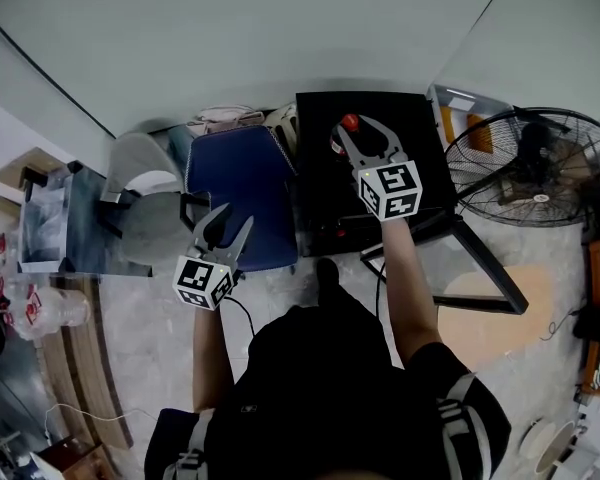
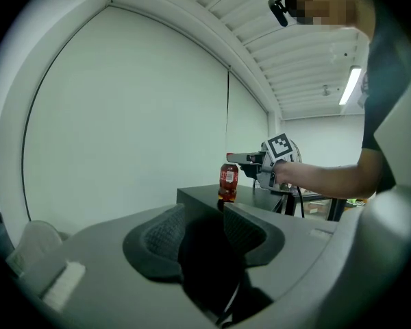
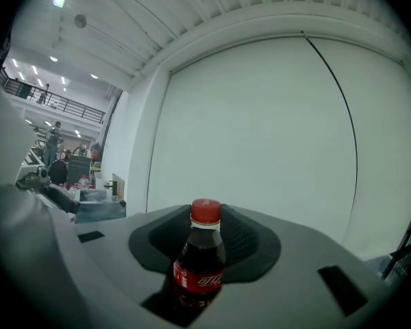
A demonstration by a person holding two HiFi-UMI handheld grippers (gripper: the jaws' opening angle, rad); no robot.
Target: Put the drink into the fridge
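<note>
Cola bottle first: it stands upright on the black worktop, red cap pointing straight up and long axis vertical, with its label facing back along my right tool. That tool has its jaws spread to either side of the bottle, and in the right gripper view I can see a gap between each pad and the plastic, so I judge it is straddling the drink and not yet clamping it. The left gripper view shows the bottle's base resting on the black top, near its front corner. My left tool hangs lower and well apart from the bottle, over the blue chair, with its jaws parted and nothing between them. I take the step in hand to be the pick-up. The next move calls for closing the right tool squarely on the body below the shoulder, then lifting it straight so it stays vertical. No fridge door shows in any view. The black unit under the bottle may itself be the fridge, but I cannot tell, so the free left tool would likely have to find and open a door. A standing fan sits off to the right, clear of the reach.
</note>
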